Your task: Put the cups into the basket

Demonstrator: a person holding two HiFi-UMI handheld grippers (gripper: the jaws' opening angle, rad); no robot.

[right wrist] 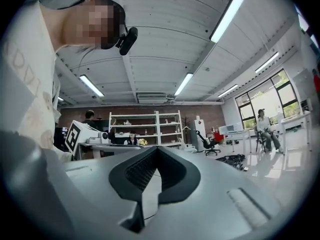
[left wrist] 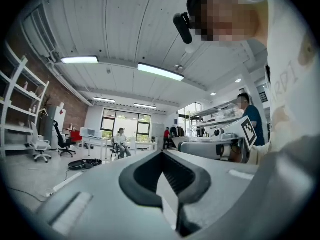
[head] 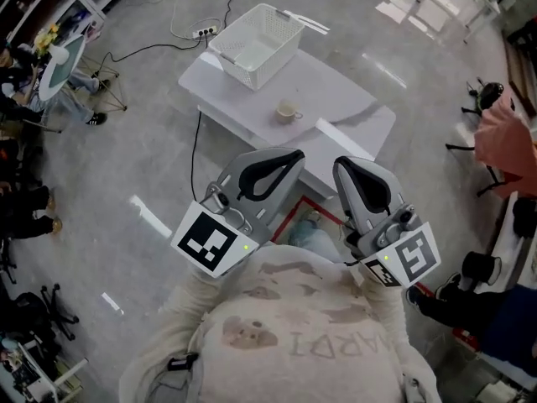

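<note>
White basket (head: 270, 64) and cup (head: 288, 112) share table (head: 340, 91).

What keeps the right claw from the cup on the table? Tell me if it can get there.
Likely yes, once it moves: the right claw is shut and held near the person's chest, short of the cup. Nothing lies between them on the table, so the way looks free.
</note>
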